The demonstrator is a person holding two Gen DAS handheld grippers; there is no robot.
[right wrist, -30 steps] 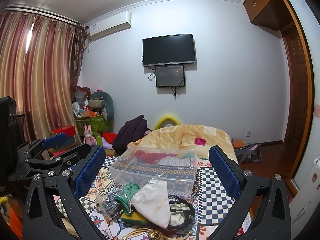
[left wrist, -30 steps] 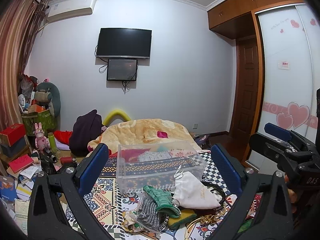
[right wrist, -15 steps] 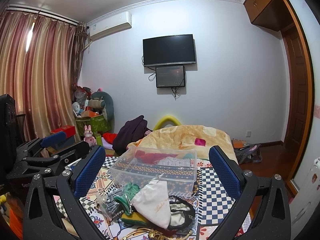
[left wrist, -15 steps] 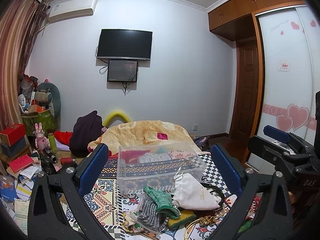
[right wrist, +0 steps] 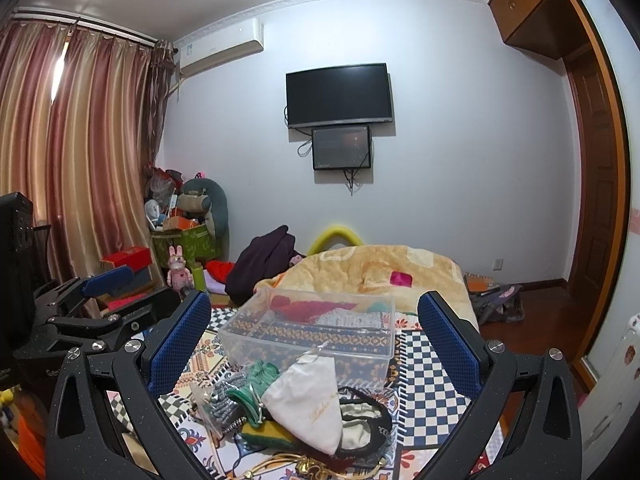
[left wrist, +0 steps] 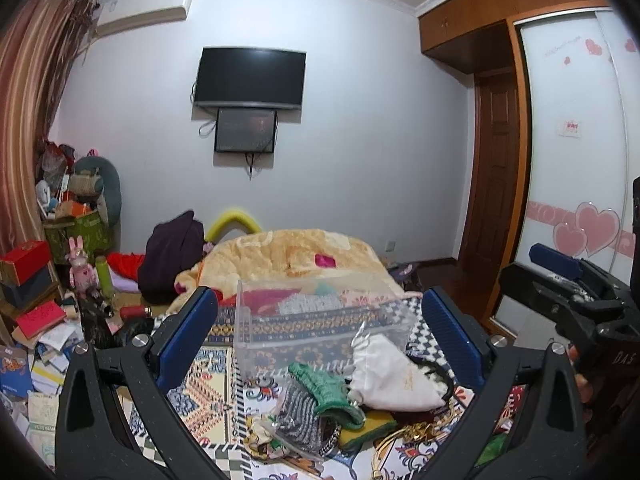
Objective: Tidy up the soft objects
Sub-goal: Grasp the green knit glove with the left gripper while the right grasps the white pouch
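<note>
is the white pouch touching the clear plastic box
Cannot tell. In the right wrist view the white pouch overlaps the clear plastic box front wall, its drawstring top against it, but neither view shows contact or a gap plainly.

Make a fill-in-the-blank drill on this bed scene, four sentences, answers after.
1. The white pouch lies nearer the camera than the clear ____.
2. Both the left tool and the right tool have their jaws ____ and hold nothing.
3. The green knit piece lies to the ____ of the pouch in both views.
4. On the wall, the small screen hangs directly ____ the TV.

Answers: bin; open; left; below
</note>
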